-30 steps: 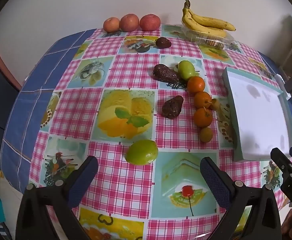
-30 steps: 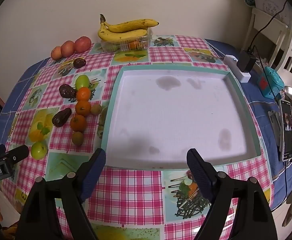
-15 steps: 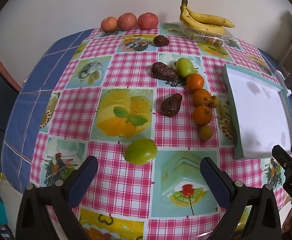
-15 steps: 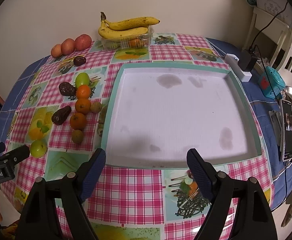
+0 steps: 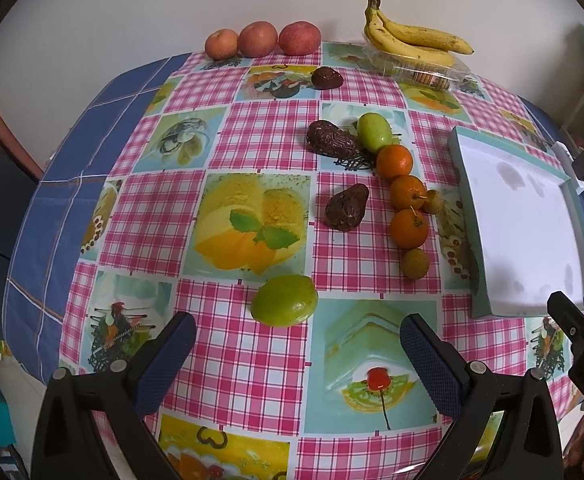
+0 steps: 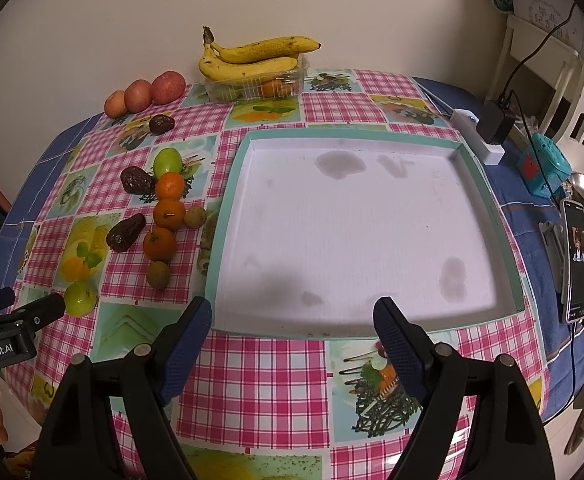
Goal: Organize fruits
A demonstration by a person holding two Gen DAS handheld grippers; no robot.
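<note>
Fruits lie scattered over the left half of the table; the white tray (image 6: 356, 232) near its right edge is bare, so sorting has not begun. The left gripper (image 5: 296, 360), jaws wide, hovers just short of the green lime (image 5: 284, 306) by the front edge, closer than a second ago. Next it must straddle the lime. The right gripper (image 6: 292, 344) waits wide at the tray's front rim.

Your left gripper (image 5: 298, 354) edges forward and left, so the near green fruit (image 5: 284, 306) now sits closer between its open fingers (not touching), and the tray (image 5: 463, 168) slides toward the right edge. Your right gripper (image 6: 292, 338) barely shifts.
</note>
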